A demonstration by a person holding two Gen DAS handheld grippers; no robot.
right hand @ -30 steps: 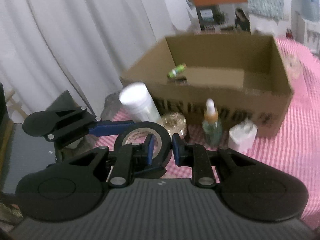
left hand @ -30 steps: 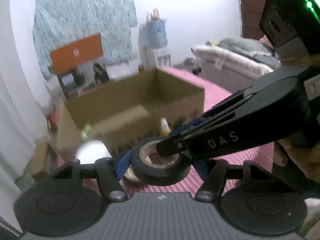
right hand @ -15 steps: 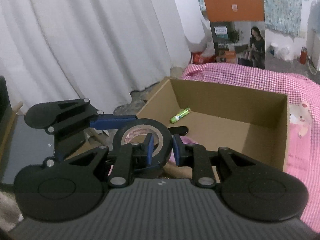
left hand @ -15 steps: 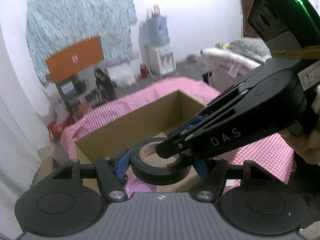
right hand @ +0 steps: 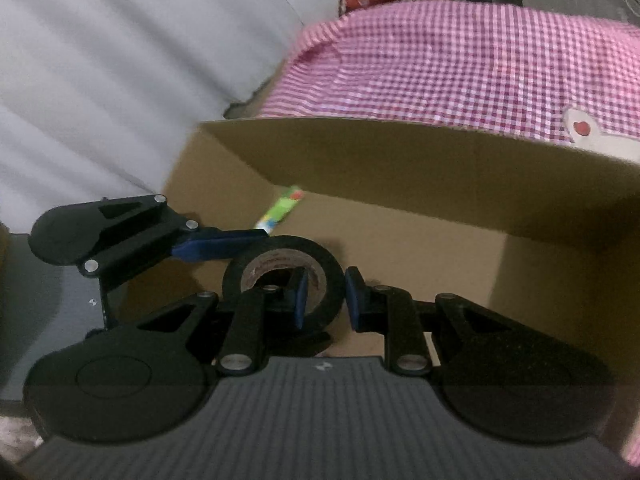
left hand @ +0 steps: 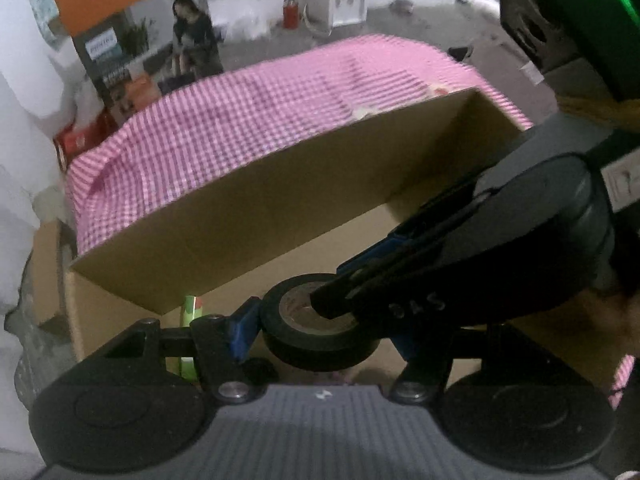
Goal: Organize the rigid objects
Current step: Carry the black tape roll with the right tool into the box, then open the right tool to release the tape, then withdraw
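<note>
A black roll of tape [left hand: 320, 330] hangs over the inside of the open cardboard box [left hand: 280, 200]. My left gripper [left hand: 320, 332] grips the roll across its outside. My right gripper [right hand: 326, 296] pinches the roll's wall [right hand: 334, 280], one finger inside the core and one outside. In the left wrist view the right gripper's fingers [left hand: 360, 300] reach into the core from the right. A green glue stick [right hand: 280, 212] lies on the box floor near the far left corner; it also shows in the left wrist view [left hand: 191, 308].
The box stands on a pink checked tablecloth [right hand: 460, 60]. White curtains [right hand: 100, 60] hang to the left. An orange and dark poster board [left hand: 132, 12] stands on the floor beyond the table.
Both grippers carried the tape up from the table in front of the box, over its near wall, and down inside. The bottles beside the box have left view.
</note>
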